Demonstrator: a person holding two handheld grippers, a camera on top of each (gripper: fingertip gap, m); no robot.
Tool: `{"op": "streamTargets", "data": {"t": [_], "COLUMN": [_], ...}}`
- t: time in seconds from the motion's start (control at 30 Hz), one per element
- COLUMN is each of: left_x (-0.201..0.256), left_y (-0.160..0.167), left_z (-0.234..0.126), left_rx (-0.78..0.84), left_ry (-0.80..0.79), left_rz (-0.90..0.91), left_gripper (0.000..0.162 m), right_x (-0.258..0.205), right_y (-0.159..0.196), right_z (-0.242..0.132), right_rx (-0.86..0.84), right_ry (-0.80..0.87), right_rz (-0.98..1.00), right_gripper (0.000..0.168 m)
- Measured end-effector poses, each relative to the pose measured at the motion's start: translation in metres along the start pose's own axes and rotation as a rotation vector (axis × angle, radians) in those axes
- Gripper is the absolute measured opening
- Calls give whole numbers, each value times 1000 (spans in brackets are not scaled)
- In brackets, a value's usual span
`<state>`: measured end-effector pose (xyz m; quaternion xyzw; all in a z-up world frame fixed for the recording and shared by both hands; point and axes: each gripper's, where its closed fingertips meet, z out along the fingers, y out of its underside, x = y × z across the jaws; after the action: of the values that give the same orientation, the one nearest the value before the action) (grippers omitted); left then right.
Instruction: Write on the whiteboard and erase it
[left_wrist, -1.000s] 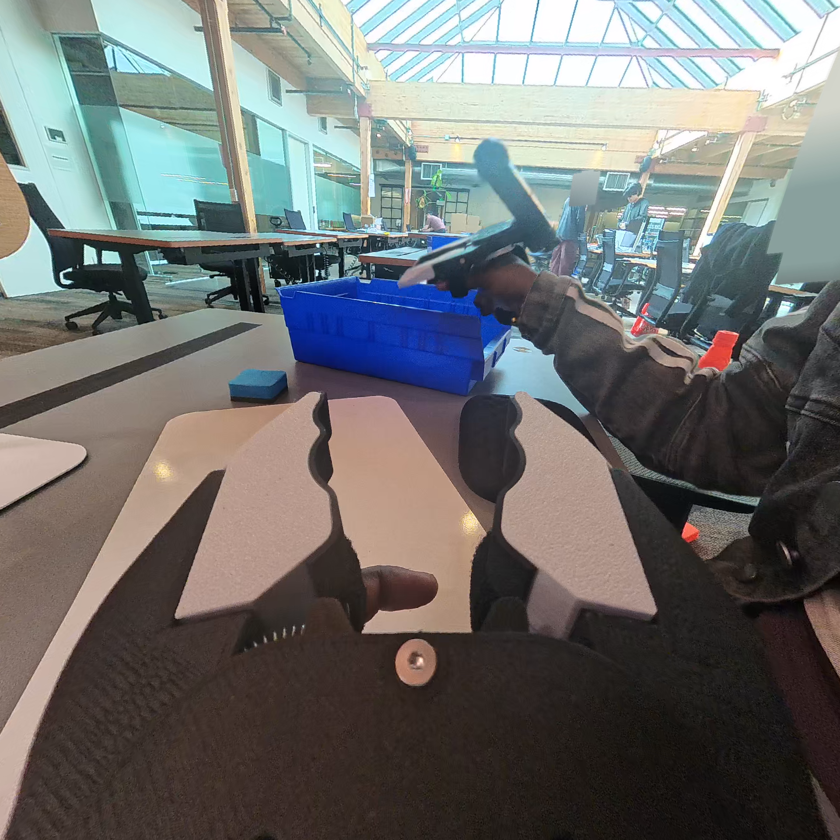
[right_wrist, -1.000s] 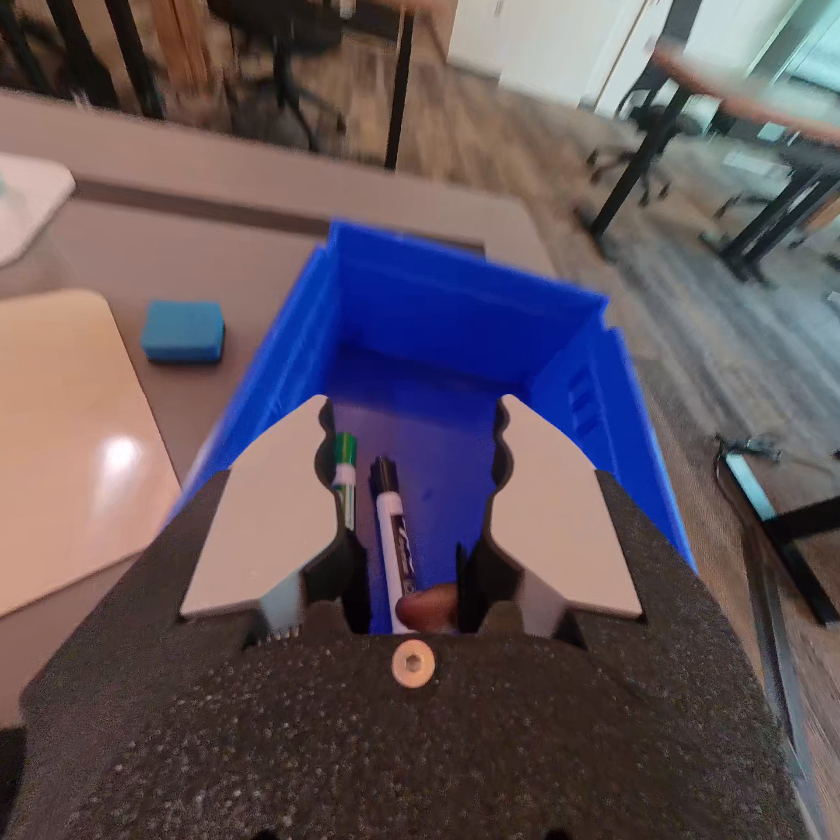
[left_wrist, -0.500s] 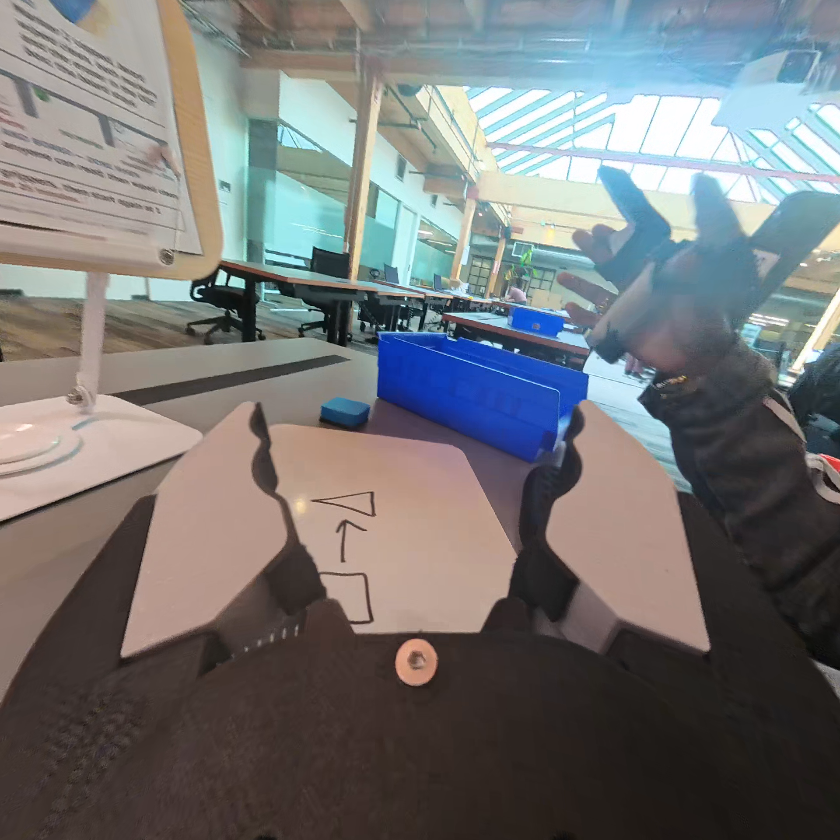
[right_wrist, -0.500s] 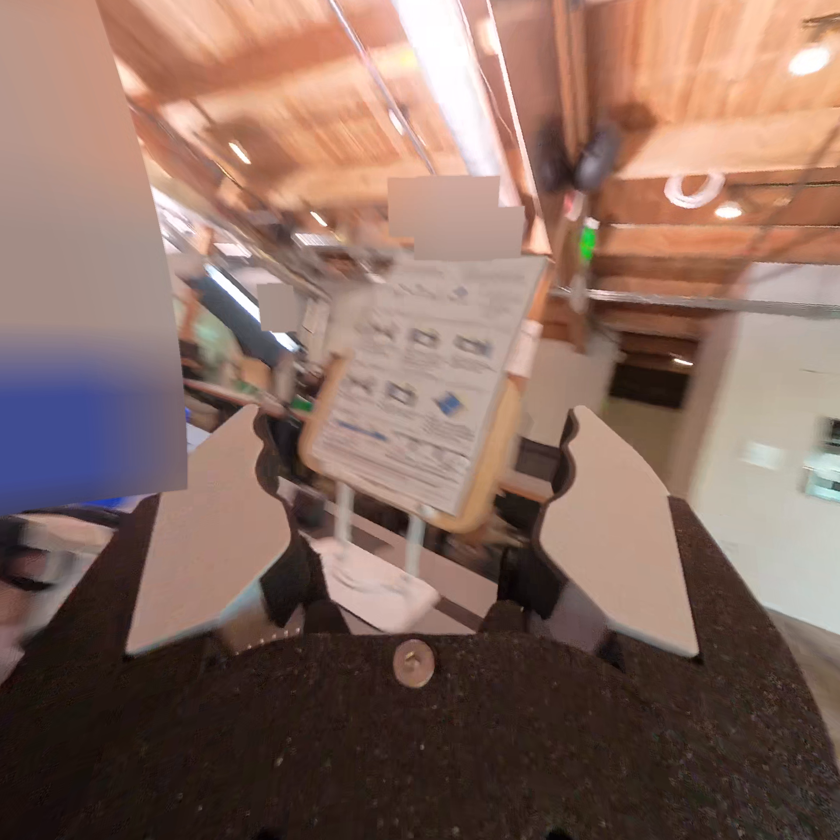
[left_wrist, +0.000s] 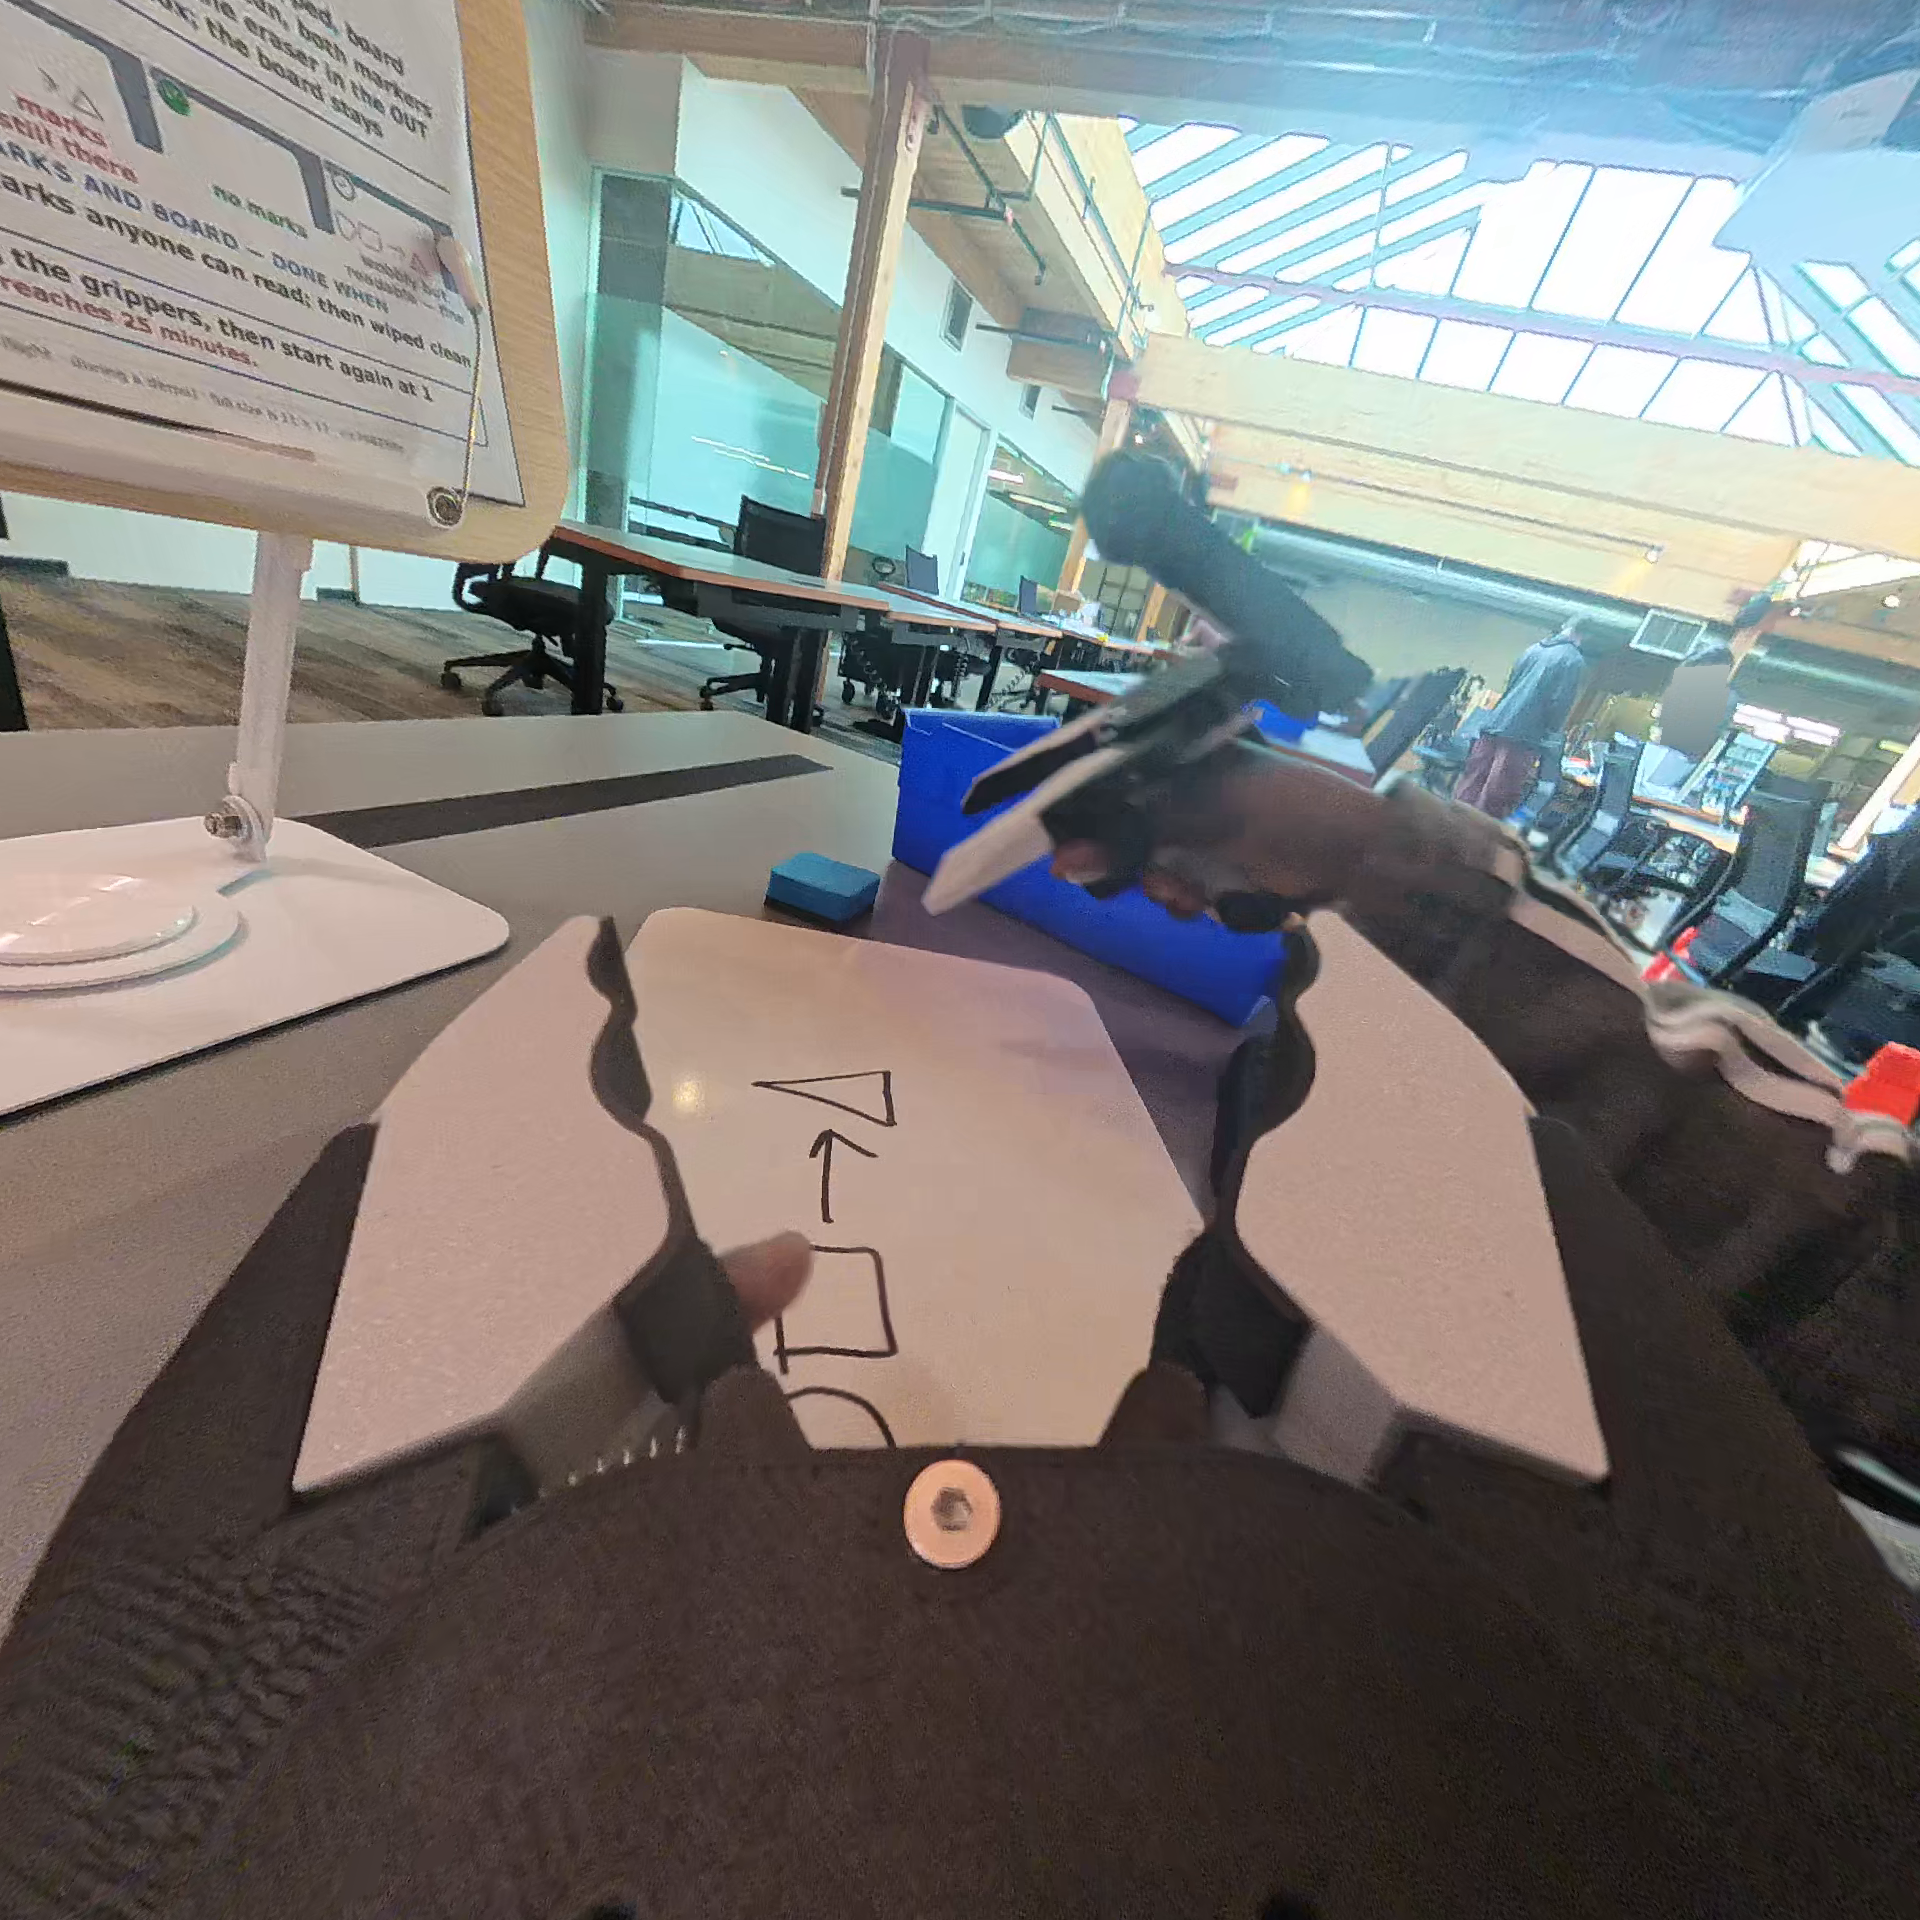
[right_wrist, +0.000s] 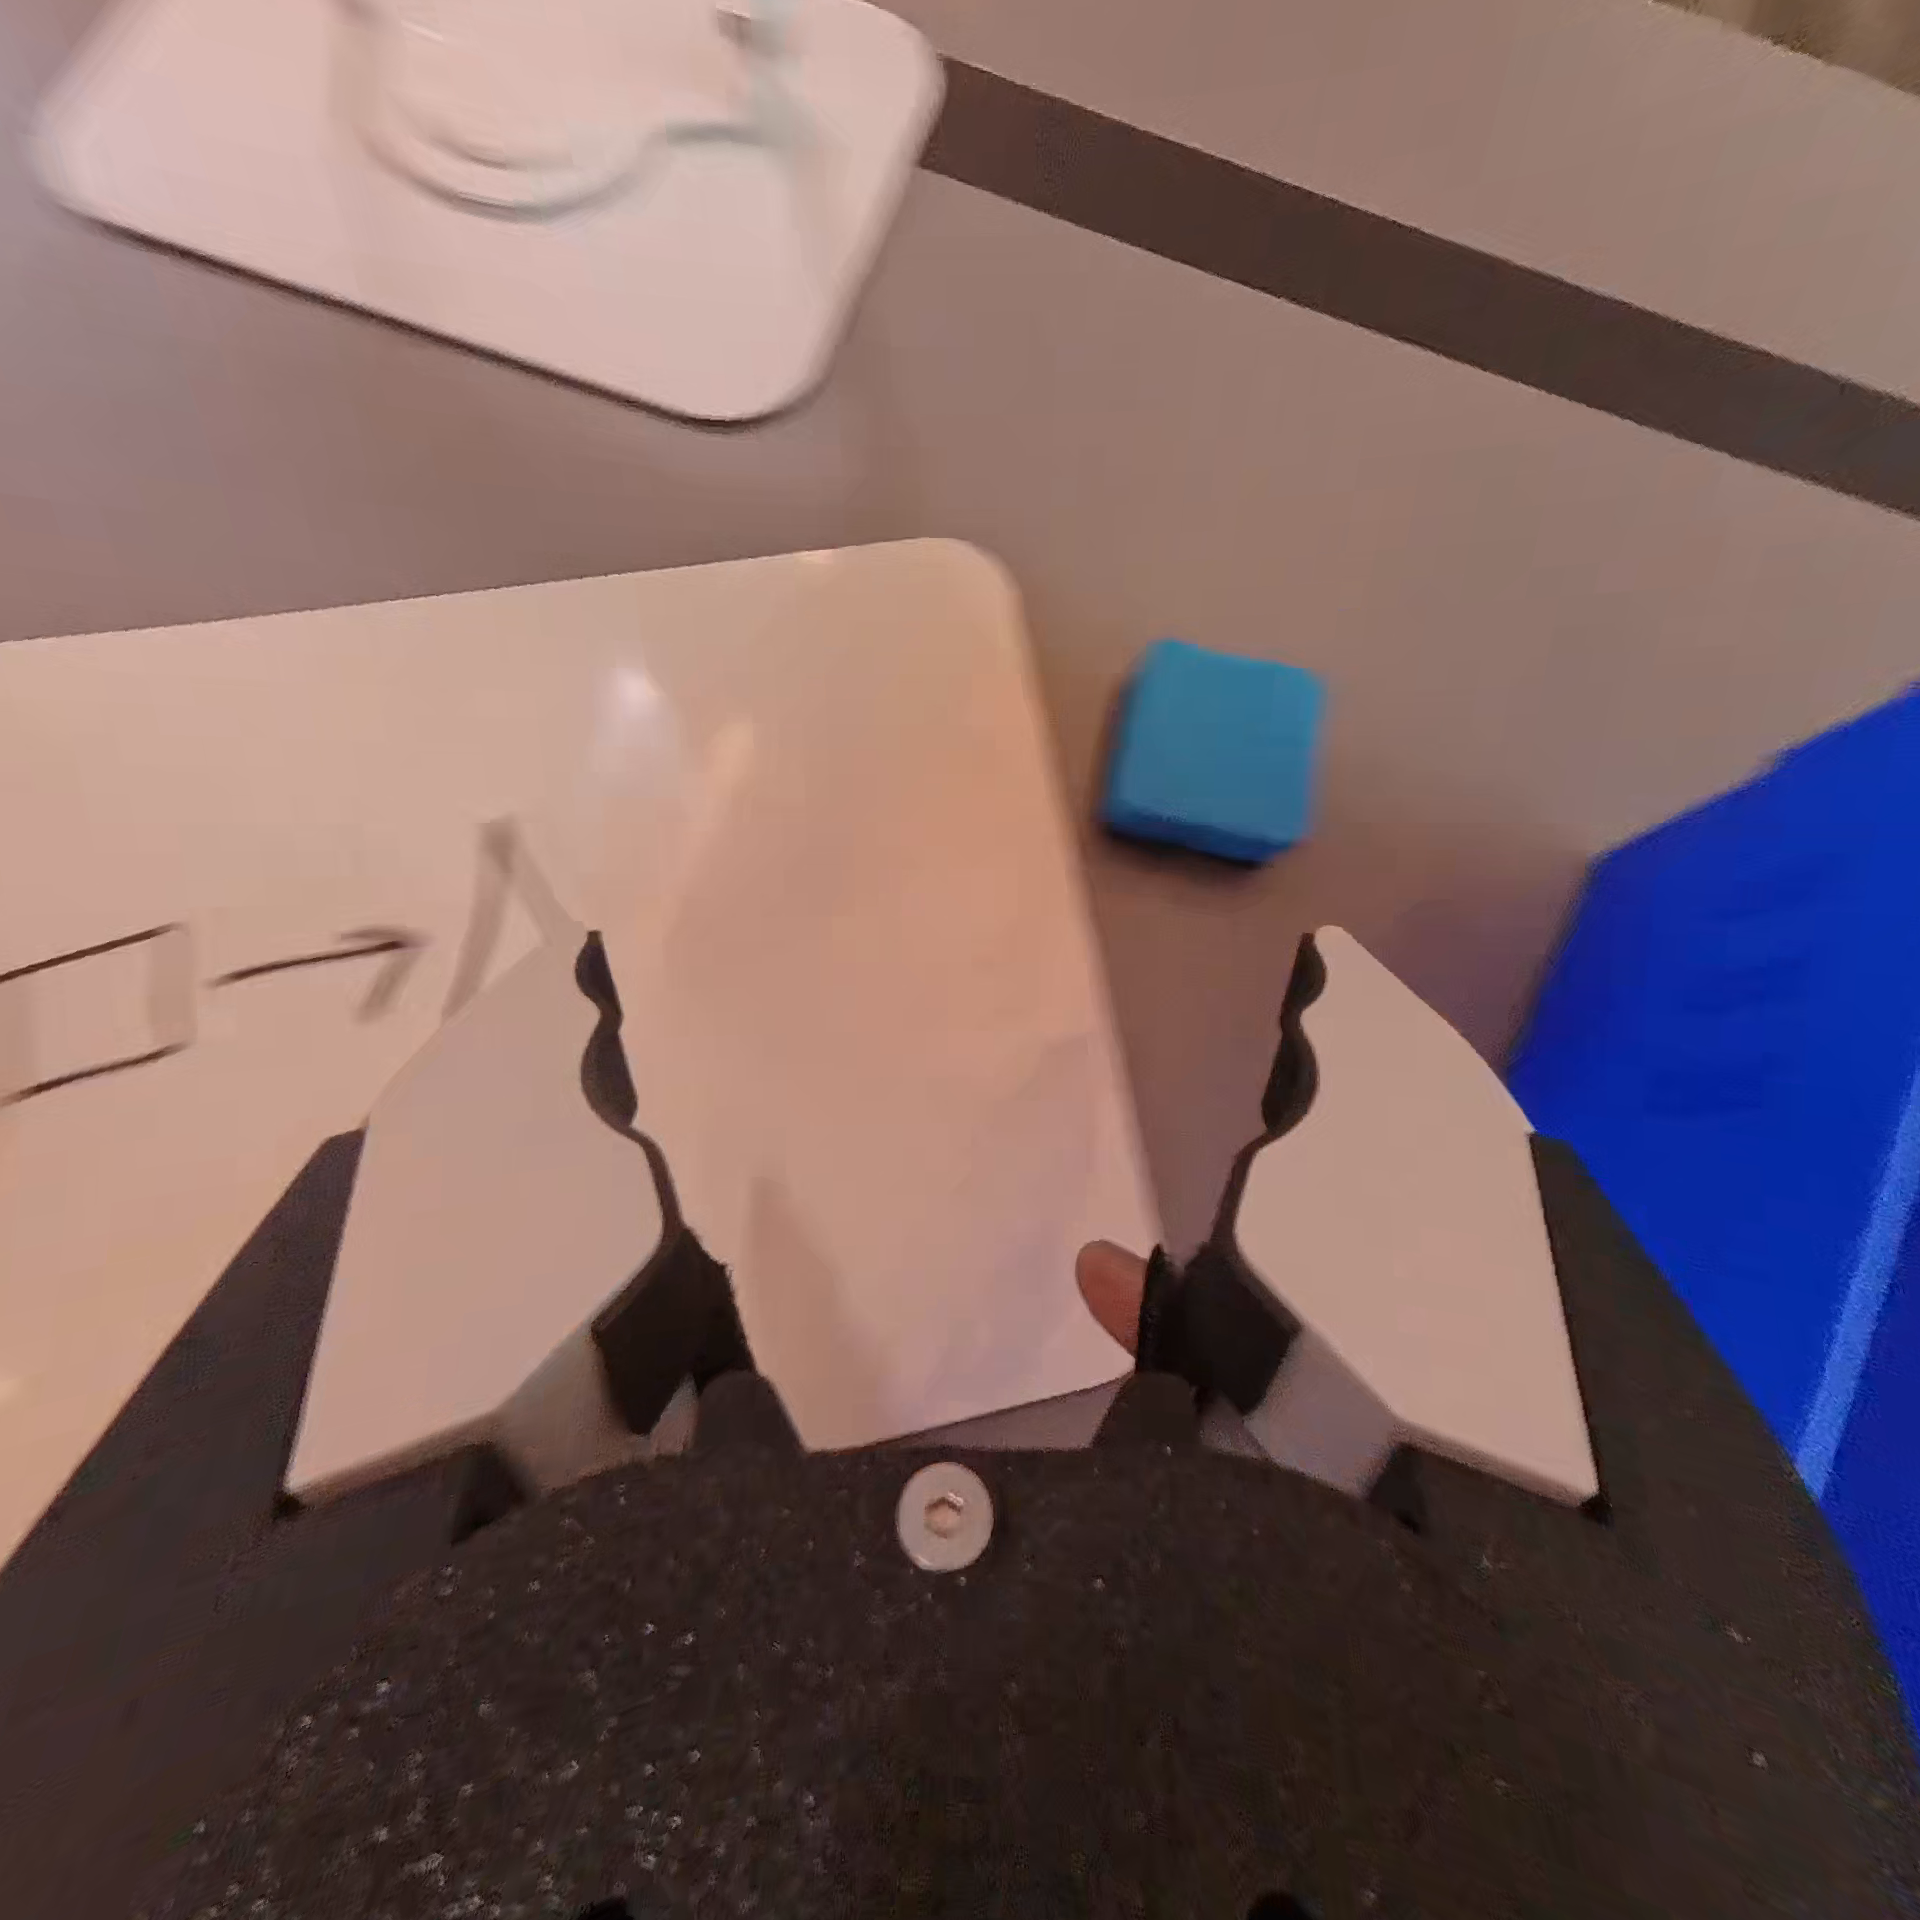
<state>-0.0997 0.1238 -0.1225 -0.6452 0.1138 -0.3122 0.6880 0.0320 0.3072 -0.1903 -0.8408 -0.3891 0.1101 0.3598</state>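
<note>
My left gripper (left_wrist: 951, 1049) gapes wide and empty over the near end of the whiteboard (left_wrist: 966, 1008), which lies flat on the grey table (left_wrist: 187, 1174) with black shapes drawn on it. My right gripper (right_wrist: 945, 997), also spread and empty, hangs above the board's far corner. The eraser (right_wrist: 1210, 750) sits just past that rounded edge, apart from it, bare table around it. The blue bin (right_wrist: 1745, 1039) is cut off at right; its inside is hidden. A white stand base (right_wrist: 499, 197) is blurred.
</note>
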Motion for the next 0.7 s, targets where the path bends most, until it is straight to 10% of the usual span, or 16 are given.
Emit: {"op": "streamTargets", "data": {"t": [0.1, 0.3, 0.7], "left_x": [-2, -12, -38], "left_y": [3, 22, 71], "left_z": [-3, -10, -29], "left_rx": [-54, -225, -559], "left_ry": [5, 5, 3], "left_rz": [35, 40, 226], "left_gripper": [97, 70, 64], "right_x": [26, 60, 20], "right_y": [-6, -2, -21], "right_z": [30, 73, 57], "right_rx": [-68, -121, 49], "right_ry": [4, 61, -138], "right_rz": [66, 108, -7], "right_gripper": [95, 97, 57]}}
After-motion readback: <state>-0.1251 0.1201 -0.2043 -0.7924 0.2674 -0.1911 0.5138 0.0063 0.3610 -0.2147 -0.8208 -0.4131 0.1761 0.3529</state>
